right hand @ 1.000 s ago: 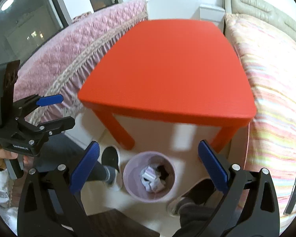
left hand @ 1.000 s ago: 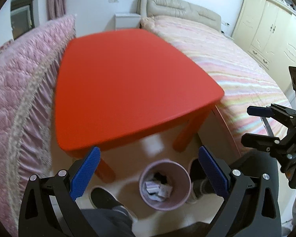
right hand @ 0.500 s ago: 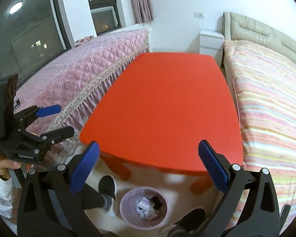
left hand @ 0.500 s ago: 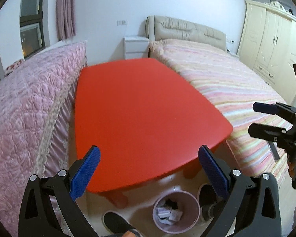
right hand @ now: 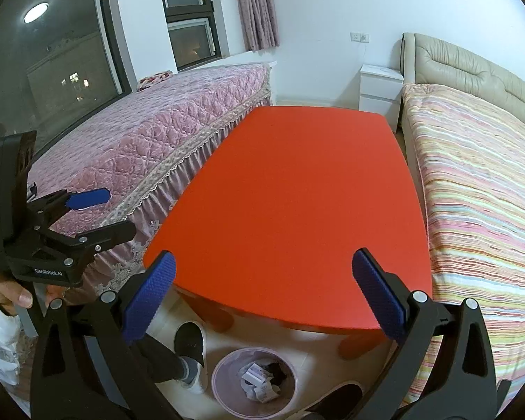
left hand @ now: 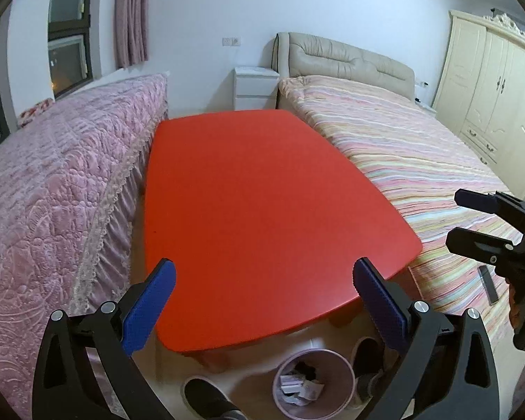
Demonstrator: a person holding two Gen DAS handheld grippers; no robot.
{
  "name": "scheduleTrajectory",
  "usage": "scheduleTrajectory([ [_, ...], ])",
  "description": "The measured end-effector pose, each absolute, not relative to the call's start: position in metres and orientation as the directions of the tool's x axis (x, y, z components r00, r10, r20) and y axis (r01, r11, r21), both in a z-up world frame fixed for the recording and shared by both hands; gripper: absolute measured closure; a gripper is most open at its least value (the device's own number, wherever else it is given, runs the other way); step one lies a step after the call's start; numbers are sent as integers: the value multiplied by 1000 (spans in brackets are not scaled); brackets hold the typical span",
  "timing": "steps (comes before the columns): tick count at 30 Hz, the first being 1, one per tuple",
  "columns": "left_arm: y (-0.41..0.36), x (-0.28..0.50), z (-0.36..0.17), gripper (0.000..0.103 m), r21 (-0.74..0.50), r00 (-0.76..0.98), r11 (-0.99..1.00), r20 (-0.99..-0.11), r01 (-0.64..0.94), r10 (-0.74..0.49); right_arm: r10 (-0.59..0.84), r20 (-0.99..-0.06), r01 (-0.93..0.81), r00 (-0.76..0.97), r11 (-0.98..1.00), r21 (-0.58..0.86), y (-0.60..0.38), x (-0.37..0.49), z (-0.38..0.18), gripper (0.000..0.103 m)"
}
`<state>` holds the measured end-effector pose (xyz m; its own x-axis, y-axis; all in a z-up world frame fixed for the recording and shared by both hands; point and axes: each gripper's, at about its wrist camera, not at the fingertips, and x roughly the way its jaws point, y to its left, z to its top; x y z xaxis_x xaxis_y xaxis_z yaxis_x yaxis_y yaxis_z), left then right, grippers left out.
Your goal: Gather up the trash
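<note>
You held both the left gripper (left hand: 262,309) and right gripper (right hand: 262,308) spread wide, empty, above the bare red table (left hand: 262,210); crumpled paper trash (right hand: 259,378) sat in the pink bin (right hand: 224,395) below its near edge — job looked finished.

Printed brand: "GenRoboLAI" as far as it reads (the last letters are small), white lettering on the black body of the left gripper (right hand: 101,215), right wrist view.
Secondary marking: a short block of small white text on the outer left edge of the same body, set sideways; illegible.
Right gripper (left hand: 470,218): no lettering can be read on it in the left wrist view.
Trash bin (right hand: 224,381): the crumpled paper (right hand: 259,379) inside carries dark print (too small to read).
</note>
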<state>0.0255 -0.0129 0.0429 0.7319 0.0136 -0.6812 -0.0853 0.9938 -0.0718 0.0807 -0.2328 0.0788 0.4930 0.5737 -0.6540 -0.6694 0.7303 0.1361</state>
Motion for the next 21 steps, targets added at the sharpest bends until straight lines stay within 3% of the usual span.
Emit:
scheduleTrajectory([
  [21,-18,25,50,6,-55,749,996,-662,-71,17,564,-661,-664,494,736,132,-238,86,76,4],
])
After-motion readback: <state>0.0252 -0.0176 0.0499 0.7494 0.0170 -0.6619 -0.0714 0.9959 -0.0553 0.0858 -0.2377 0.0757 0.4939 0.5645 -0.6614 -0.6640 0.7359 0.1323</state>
